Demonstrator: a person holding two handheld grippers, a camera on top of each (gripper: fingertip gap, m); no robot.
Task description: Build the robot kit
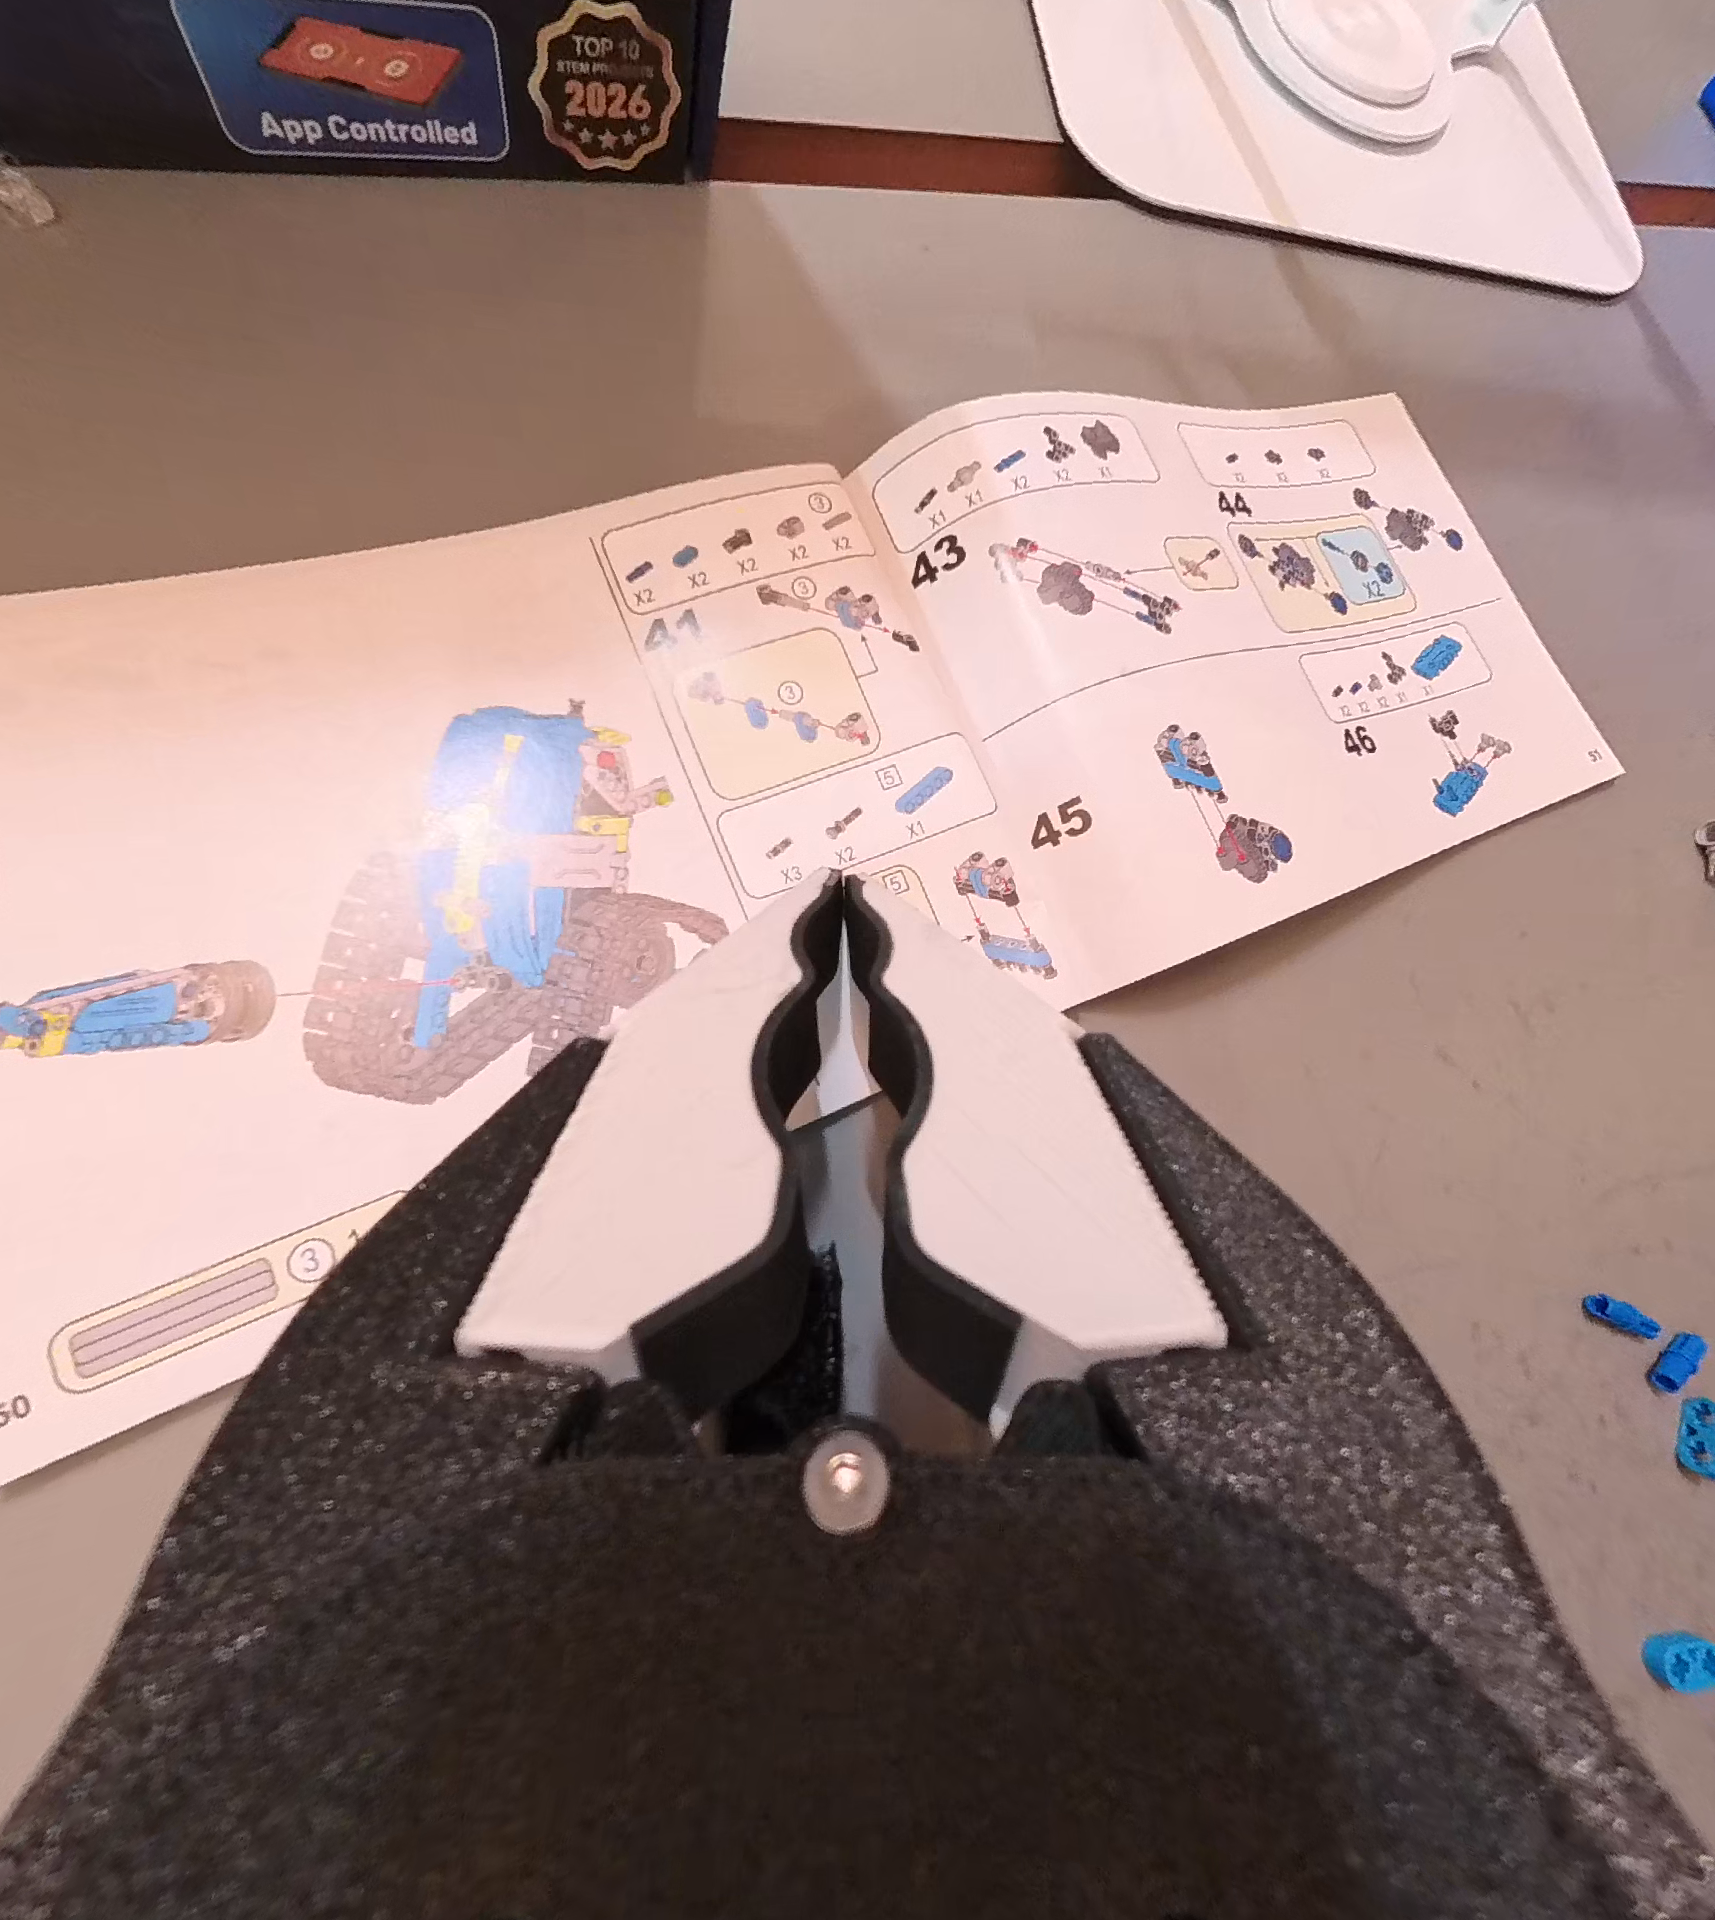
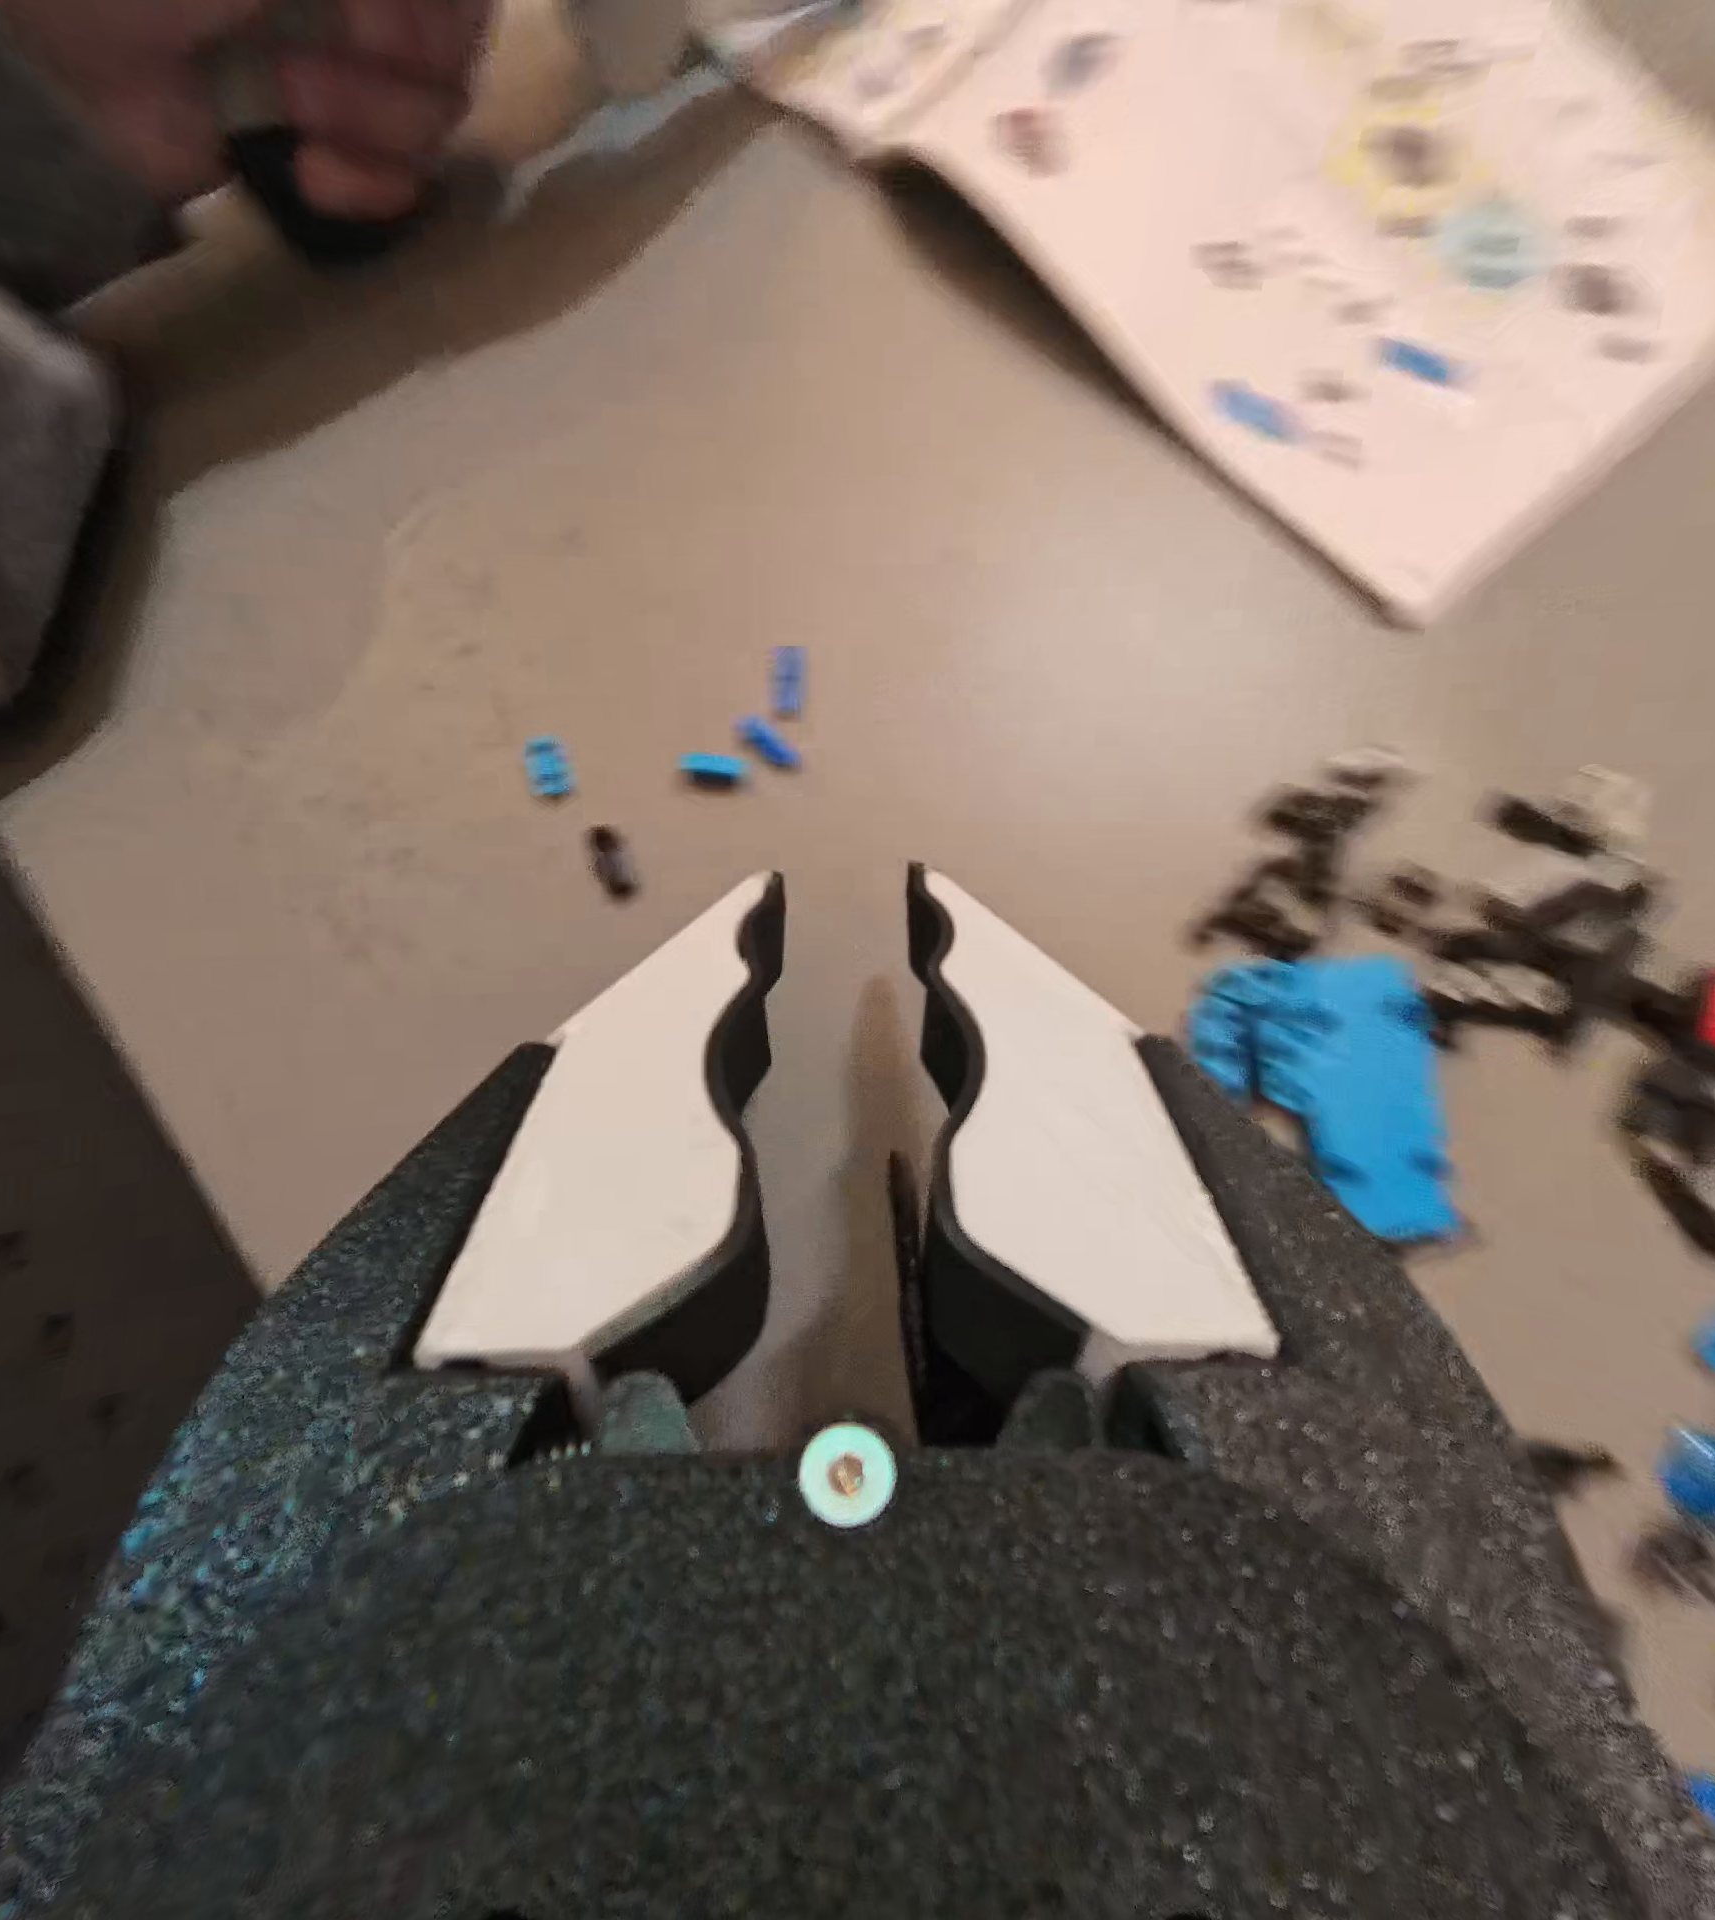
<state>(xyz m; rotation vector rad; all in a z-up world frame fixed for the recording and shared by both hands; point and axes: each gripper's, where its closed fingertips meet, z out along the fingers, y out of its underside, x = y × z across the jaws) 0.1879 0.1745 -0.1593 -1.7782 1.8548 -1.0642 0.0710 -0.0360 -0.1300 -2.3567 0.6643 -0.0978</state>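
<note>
Grey tabletop [image 2: 624, 499] risk: your right gripper [image 2: 845, 878] is parted and empty above small blue pieces [image 2: 728, 743], so a fast drop scatters them, while your left gripper [image 1: 840, 883], pinched closed on nothing, could snag the booklet [image 1: 520, 779].

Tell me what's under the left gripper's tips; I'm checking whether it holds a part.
Under the shut left gripper lies the open instruction booklet on the grey table. No part shows between its fingers; the page beneath its body is hidden.
</note>
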